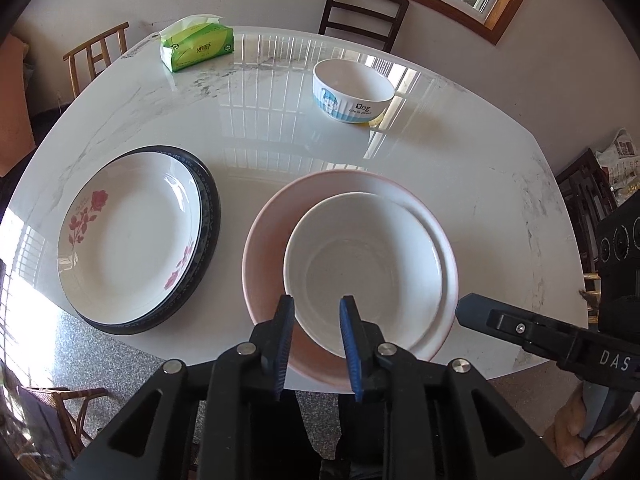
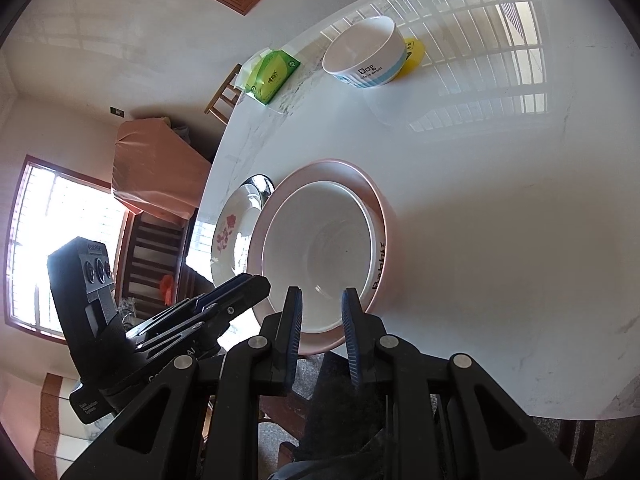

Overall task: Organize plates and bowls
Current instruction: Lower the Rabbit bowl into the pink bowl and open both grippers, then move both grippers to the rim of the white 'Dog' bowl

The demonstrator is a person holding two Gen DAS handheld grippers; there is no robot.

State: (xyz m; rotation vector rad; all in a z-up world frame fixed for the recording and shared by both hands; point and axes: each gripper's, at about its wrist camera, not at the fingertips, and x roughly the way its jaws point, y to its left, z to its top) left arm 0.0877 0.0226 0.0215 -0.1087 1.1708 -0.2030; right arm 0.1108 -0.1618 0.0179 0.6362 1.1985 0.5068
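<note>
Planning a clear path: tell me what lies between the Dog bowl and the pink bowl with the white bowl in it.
Nothing. In both wrist views, only bare glossy marble table separates the Dog bowl from the pink bowl holding the white bowl.

pink plate (image 1: 264, 264), rose-patterned plate (image 1: 128, 236), green tissue pack (image 1: 196, 44)

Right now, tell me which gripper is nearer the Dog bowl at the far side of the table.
Neither clearly. The left gripper and right gripper both hover open at the near table edge over the white bowl nested in the pink one, with the Dog bowl far across the table from both.
</note>
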